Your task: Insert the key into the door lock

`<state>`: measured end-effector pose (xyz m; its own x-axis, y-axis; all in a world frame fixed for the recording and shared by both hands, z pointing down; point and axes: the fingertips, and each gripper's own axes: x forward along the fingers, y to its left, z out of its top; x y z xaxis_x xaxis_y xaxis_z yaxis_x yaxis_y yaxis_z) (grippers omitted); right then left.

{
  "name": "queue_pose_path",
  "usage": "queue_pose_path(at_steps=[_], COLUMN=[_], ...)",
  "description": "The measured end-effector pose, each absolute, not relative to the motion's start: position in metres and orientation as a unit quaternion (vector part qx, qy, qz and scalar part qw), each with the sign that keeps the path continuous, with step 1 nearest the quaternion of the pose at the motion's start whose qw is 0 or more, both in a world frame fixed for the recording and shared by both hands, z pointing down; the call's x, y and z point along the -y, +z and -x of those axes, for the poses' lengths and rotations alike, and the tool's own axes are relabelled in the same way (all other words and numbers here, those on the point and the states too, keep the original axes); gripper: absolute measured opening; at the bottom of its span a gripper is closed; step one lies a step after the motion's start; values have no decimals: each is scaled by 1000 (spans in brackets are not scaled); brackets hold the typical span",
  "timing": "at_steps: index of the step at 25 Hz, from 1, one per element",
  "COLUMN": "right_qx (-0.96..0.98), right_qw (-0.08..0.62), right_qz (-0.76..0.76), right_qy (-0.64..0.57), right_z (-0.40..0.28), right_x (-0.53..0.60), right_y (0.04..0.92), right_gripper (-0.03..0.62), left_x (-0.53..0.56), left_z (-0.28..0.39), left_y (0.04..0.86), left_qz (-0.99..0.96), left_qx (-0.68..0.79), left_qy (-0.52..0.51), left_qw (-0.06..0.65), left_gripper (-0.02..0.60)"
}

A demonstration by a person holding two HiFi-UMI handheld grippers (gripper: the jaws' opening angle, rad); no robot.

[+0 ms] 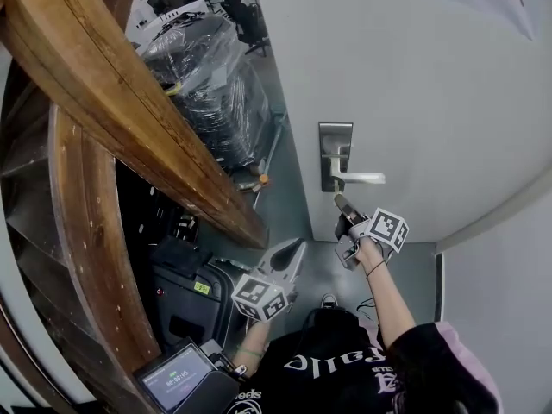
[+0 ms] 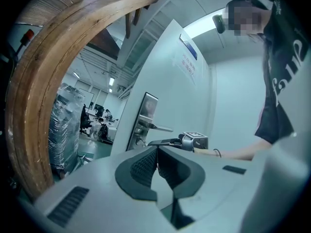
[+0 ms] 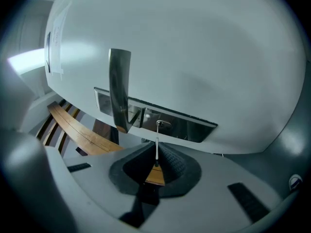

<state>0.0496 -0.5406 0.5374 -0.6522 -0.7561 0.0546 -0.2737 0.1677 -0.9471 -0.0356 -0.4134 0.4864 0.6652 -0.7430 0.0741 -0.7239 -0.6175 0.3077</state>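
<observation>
The grey door (image 1: 414,84) carries a steel lock plate (image 1: 335,155) with a lever handle (image 1: 360,178). My right gripper (image 1: 342,203) is just below that handle, shut on the key. In the right gripper view the key (image 3: 157,147) sticks out of the right gripper (image 3: 156,158) as a thin blade with a tan head. Its tip meets the lock cylinder (image 3: 163,125) on the lock plate (image 3: 189,127), beside the lever handle (image 3: 119,89); how deep it goes I cannot tell. My left gripper (image 1: 296,250) hangs lower left of the lock. The left gripper (image 2: 156,160) is shut on nothing.
A curved wooden beam (image 1: 129,119) runs across the left, close to the door's edge. Behind it stands a plastic-wrapped stack (image 1: 211,84). A black case (image 1: 185,296) and a device with a lit screen (image 1: 177,376) lie at the lower left. The person's arm (image 1: 392,304) reaches toward the lock.
</observation>
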Motion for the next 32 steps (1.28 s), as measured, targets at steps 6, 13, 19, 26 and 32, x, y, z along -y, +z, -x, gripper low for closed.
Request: queue_pose_path(at_steps=[6,13,19,26,32], right_qx=[-704,-681,-665,-663,-650], right_qw=[251,278,300,301,319], right_qz=[333,312,289,308,311], right_qy=[-574,-602,-620,-612,-616], right_z=[-44,-47,-42,-47,-48], right_x=[543,546,542,557,576], right_y=[543,552,547,546,544], right_gripper=[35,35,35,35,35], left_x=[418,418,418,420,419], left_z=[39,42,53,62,67], left_y=[489,492,492,491,494], left_qz=[-894,-892,-885,-882,-881], left_qx=[416,420,431,436,436], left_qy=[-31,-32,-41,-48,-47], left_qw=[163,165,172,172,178], left_gripper=[9,9,9,9,9])
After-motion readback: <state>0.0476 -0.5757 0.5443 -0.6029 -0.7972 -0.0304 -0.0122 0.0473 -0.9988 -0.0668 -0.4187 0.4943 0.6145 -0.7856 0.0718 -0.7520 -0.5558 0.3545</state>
